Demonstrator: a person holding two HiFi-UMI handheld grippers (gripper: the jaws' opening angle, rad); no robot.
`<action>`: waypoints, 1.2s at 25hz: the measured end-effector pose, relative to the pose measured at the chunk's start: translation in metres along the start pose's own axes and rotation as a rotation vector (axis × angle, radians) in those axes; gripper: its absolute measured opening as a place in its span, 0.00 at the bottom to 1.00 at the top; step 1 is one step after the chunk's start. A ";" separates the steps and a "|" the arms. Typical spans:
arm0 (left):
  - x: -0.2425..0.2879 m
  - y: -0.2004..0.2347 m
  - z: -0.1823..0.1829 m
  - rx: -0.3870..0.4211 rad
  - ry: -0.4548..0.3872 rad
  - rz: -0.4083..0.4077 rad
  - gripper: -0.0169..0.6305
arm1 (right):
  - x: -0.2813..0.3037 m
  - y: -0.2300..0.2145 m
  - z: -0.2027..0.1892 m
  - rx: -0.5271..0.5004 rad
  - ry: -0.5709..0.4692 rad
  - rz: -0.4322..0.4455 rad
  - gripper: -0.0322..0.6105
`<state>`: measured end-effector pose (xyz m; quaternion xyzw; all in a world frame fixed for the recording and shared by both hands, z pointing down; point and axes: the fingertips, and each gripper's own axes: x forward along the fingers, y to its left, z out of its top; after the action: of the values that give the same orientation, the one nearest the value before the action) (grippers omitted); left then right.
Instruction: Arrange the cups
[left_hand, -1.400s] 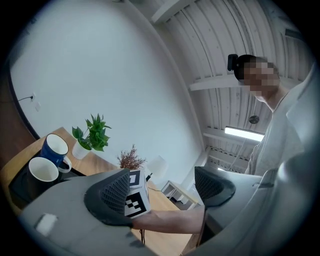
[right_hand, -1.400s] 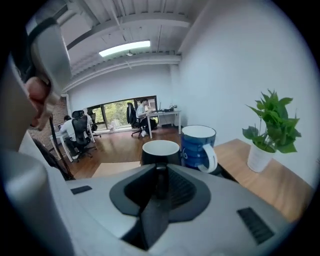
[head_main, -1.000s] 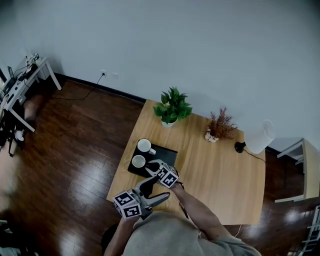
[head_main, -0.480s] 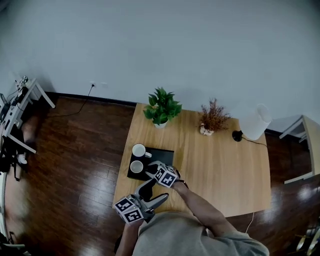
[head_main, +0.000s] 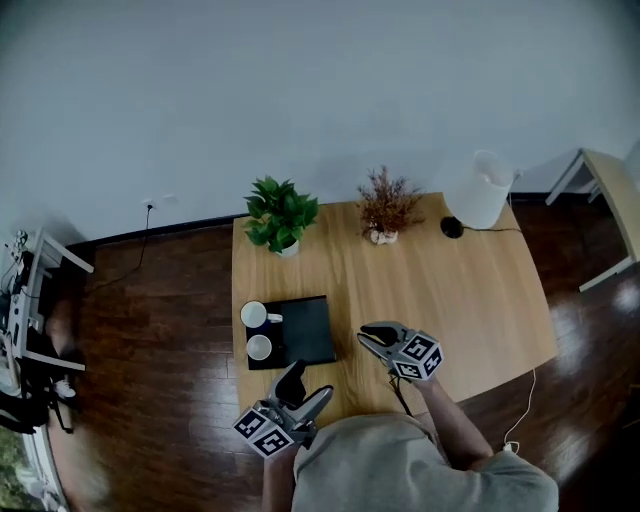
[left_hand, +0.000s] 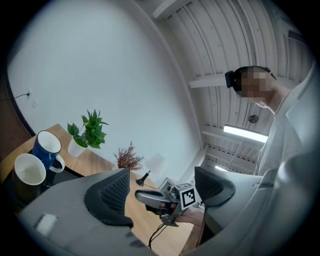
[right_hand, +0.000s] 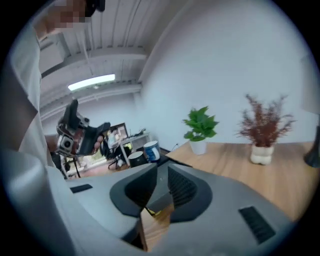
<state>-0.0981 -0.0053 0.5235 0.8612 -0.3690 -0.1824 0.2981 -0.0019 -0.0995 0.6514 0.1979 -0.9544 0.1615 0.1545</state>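
Right gripper (head_main: 368, 335) now off tray (head_main: 312, 325), swung right over bare table (head_main: 450, 290). Its jaws have just been closing and now sit pressed almost together, nothing between. Left gripper (head_main: 306, 386) at near table edge, jaws spread, empty. Rear cup (head_main: 254, 314) and front cup (head_main: 260, 347) side by side on tray's left part, well apart from both grippers. Cups likely ceramic: rigid, fairly light, glazed so slippery, chip if knocked. Best hold probably across rim wall, one pad inside, or at handle.

Office room, wooden table (head_main: 450, 290), potted plant (head_main: 280, 215), lamp (head_main: 478, 190), cluttered desk (head_main: 30, 290)
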 end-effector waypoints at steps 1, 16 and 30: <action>0.004 -0.002 0.000 0.000 0.007 -0.006 0.63 | -0.027 -0.013 0.003 0.036 -0.045 -0.044 0.15; 0.065 -0.039 0.000 0.056 0.133 -0.143 0.63 | -0.168 -0.043 0.029 0.150 -0.346 -0.320 0.15; 0.054 -0.036 0.007 0.078 0.084 -0.098 0.62 | -0.140 -0.024 0.045 0.107 -0.343 -0.236 0.15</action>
<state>-0.0475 -0.0282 0.4900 0.8960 -0.3205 -0.1460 0.2704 0.1208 -0.0913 0.5665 0.3408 -0.9270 0.1568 -0.0032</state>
